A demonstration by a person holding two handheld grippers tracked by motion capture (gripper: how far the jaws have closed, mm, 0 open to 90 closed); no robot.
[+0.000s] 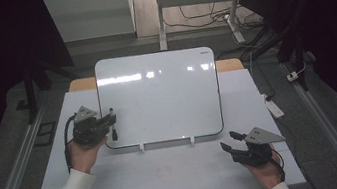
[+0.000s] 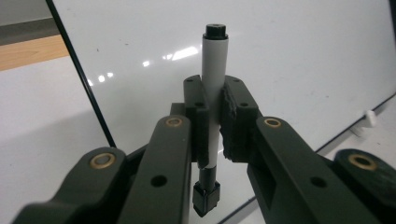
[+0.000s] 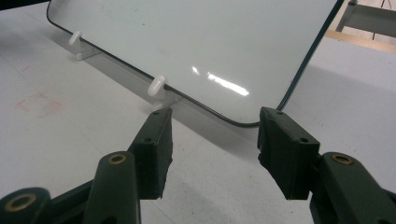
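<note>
Nearest me, my right gripper [image 1: 230,142] waits empty, jaws apart, on the table [image 1: 178,174]. My left gripper [image 1: 109,119] clamps the marker [image 2: 214,100] upright at the whiteboard's [image 1: 161,95] left edge. Judged step: approach; next, tip to board.

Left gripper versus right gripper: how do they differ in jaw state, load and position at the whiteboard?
The left gripper is shut on a marker; the right gripper stands open with nothing between its jaws. The left gripper sits at the whiteboard's left edge, while the right gripper is in front of its lower right corner, over the table. Both are black, hand-held and topped with a grey plate.
</note>
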